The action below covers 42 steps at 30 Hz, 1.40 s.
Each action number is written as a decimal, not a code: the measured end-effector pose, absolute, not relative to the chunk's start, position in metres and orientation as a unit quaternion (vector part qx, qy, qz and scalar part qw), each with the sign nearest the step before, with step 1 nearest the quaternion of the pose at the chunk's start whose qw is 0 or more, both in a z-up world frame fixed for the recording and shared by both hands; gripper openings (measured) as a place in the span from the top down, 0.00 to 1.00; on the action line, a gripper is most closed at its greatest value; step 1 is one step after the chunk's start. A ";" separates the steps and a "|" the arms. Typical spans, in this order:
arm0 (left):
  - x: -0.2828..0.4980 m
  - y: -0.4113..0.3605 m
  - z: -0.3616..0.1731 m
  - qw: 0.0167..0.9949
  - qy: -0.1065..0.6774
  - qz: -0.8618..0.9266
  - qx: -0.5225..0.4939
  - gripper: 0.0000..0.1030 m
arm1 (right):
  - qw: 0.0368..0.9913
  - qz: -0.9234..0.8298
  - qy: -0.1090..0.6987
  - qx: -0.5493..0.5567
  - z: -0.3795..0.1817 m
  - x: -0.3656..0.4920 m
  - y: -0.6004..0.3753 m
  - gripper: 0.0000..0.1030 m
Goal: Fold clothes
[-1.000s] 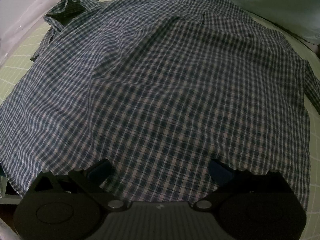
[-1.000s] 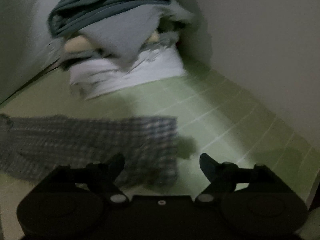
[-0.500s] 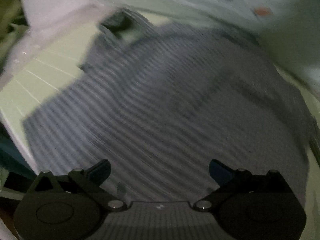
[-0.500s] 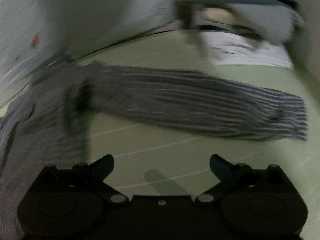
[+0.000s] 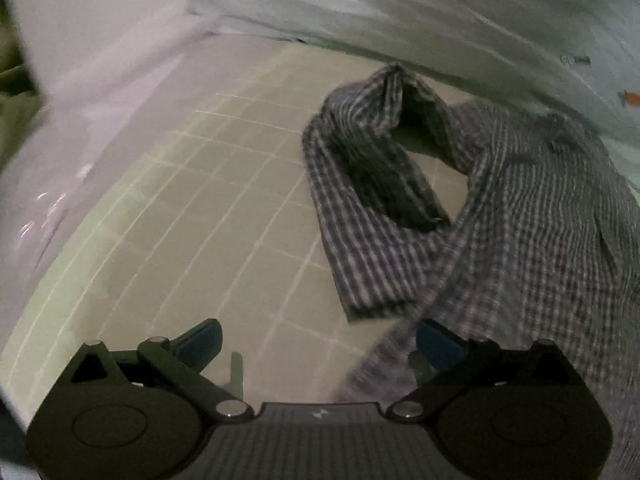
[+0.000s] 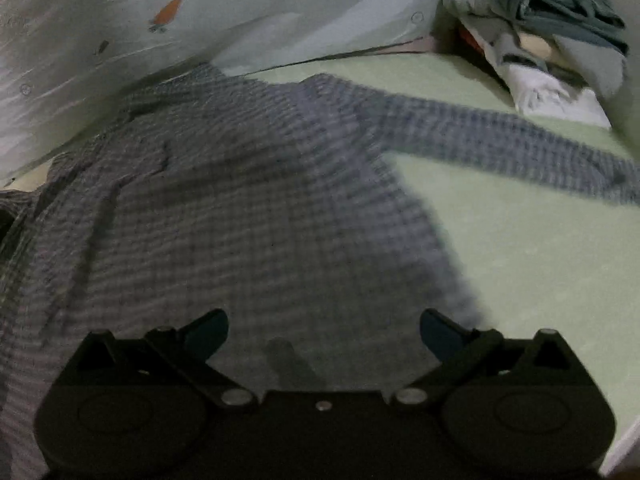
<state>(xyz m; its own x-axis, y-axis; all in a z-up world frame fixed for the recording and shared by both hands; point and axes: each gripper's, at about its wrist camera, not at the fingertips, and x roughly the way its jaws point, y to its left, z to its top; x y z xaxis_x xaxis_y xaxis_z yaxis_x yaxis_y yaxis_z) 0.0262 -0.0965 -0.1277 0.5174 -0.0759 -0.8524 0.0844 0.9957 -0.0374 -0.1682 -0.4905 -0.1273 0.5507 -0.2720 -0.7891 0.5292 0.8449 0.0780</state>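
The plaid shirt (image 6: 248,208) lies spread on the green mat (image 6: 520,264), ready for folding. Left gripper (image 5: 318,340) and right gripper (image 6: 324,328) hover spread, holding nothing.

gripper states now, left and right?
Left gripper: open, holding nothing, beside the blue-and-white checked cotton shirt.
Right gripper: open, empty, over the same shirt.

A home bedroom: a bed under a pale green gridded sheet (image 6: 520,264), a carrot-print quilt (image 6: 168,12) bunched along its far edge, and a pile of folded laundry (image 6: 552,40) at its far right corner.
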 end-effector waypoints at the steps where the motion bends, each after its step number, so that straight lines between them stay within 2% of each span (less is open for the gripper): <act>1: 0.035 -0.094 -0.130 0.867 0.494 -0.061 0.015 0.10 | 0.863 -0.237 0.420 0.153 -0.128 -0.166 -0.475 0.00; 2: 0.040 -0.095 -0.131 0.864 0.497 -0.076 0.015 0.11 | 0.860 -0.243 0.422 0.151 -0.128 -0.164 -0.459 0.00; 4: 0.051 -0.096 -0.134 0.857 0.504 -0.107 0.016 0.25 | 0.856 -0.253 0.422 0.159 -0.125 -0.163 -0.437 0.00; 6: 0.061 -0.097 -0.136 0.849 0.510 -0.137 0.017 0.31 | 0.852 -0.263 0.421 0.167 -0.122 -0.163 -0.415 0.00; 10: 0.081 -0.099 -0.141 0.832 0.519 -0.195 0.019 0.49 | 0.841 -0.273 0.439 0.160 -0.123 -0.157 -0.382 0.00; 11: 0.084 -0.100 -0.142 0.834 0.515 -0.199 0.023 0.51 | 0.840 -0.275 0.441 0.156 -0.122 -0.156 -0.375 0.00; 15: 0.093 -0.102 -0.145 0.836 0.503 -0.214 0.054 0.87 | 0.837 -0.285 0.443 0.150 -0.123 -0.151 -0.358 0.00; 19: 0.100 -0.079 -0.140 0.837 0.497 -0.222 0.056 0.94 | 0.830 -0.293 0.448 0.157 -0.127 -0.141 -0.352 0.00; 27: 0.147 0.031 -0.126 0.878 0.474 -0.058 0.036 0.95 | 0.824 -0.297 0.456 0.161 -0.132 -0.121 -0.342 0.00; 29: 0.160 0.059 -0.122 0.885 0.466 -0.020 0.013 0.90 | 0.824 -0.294 0.458 0.158 -0.132 -0.116 -0.339 0.00; 32: 0.167 0.084 -0.113 0.890 0.454 -0.036 -0.027 0.75 | 0.823 -0.290 0.462 0.155 -0.133 -0.110 -0.334 0.00; 34: 0.164 0.083 -0.113 0.891 0.451 -0.043 -0.024 0.55 | 0.823 -0.288 0.466 0.155 -0.134 -0.107 -0.332 0.00; 37: 0.159 0.077 -0.120 0.887 0.459 -0.049 -0.013 0.42 | 0.821 -0.281 0.471 0.158 -0.137 -0.101 -0.329 0.00; 42: 0.159 0.071 -0.141 0.871 0.488 -0.050 -0.002 0.43 | 0.822 -0.270 0.476 0.156 -0.142 -0.092 -0.324 0.00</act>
